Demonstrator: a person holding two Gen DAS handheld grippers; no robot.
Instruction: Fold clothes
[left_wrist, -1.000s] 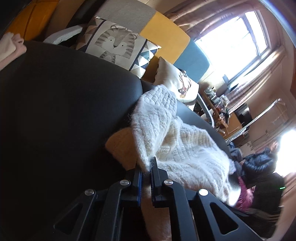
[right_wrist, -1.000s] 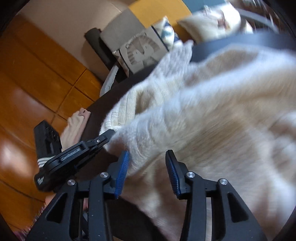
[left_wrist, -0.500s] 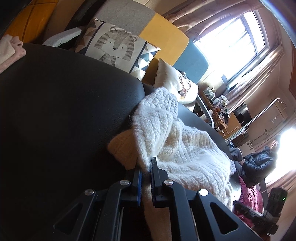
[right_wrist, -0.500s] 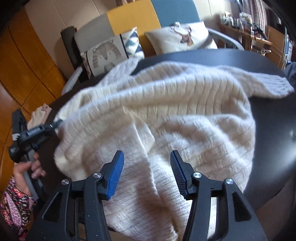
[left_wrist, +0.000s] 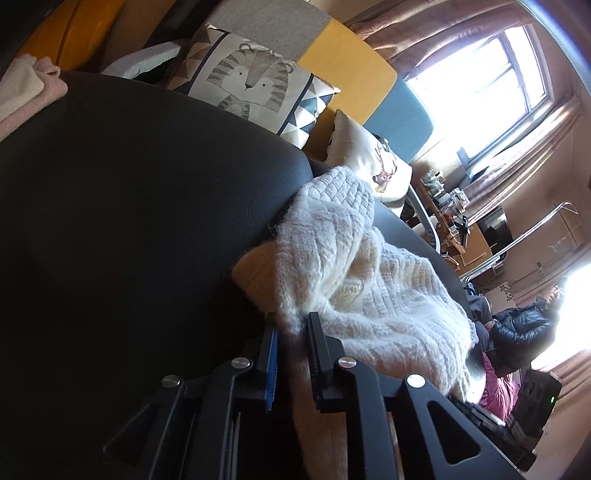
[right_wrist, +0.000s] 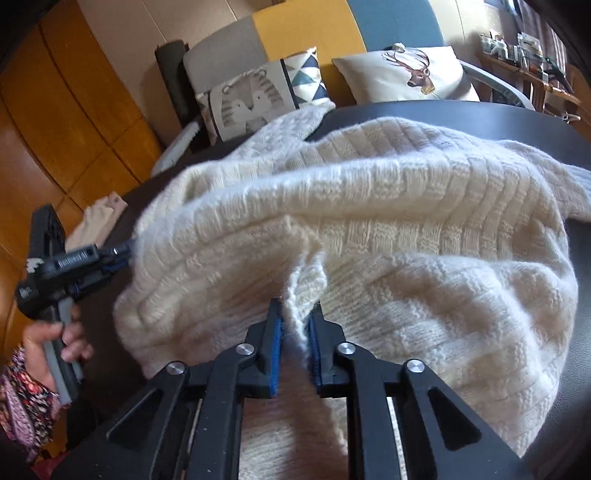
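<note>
A cream cable-knit sweater (left_wrist: 369, 288) (right_wrist: 369, 221) lies bunched on the round black table (left_wrist: 129, 203) (right_wrist: 480, 118). My left gripper (left_wrist: 291, 321) has the sweater's fuzzy edge between its pads; its jaws are opening slightly, with fabric still filling the gap. In the right wrist view the left gripper (right_wrist: 123, 254) meets the sweater's left edge, held by a hand (right_wrist: 44, 343) in a patterned sleeve. My right gripper (right_wrist: 297, 310) is closing, its blue pads pinching a raised fold at the sweater's near edge.
Folded pale pink clothes (left_wrist: 26, 88) (right_wrist: 98, 221) sit at the table's far left rim. Behind the table a sofa holds a tiger pillow (left_wrist: 251, 81) (right_wrist: 251, 99) and a deer pillow (right_wrist: 410, 74). A person in a black jacket (left_wrist: 524, 325) sits at right.
My right gripper went from wide open above the sweater to closed on a fold at its near edge. The left gripper's jaws widened a little and stayed in place.
</note>
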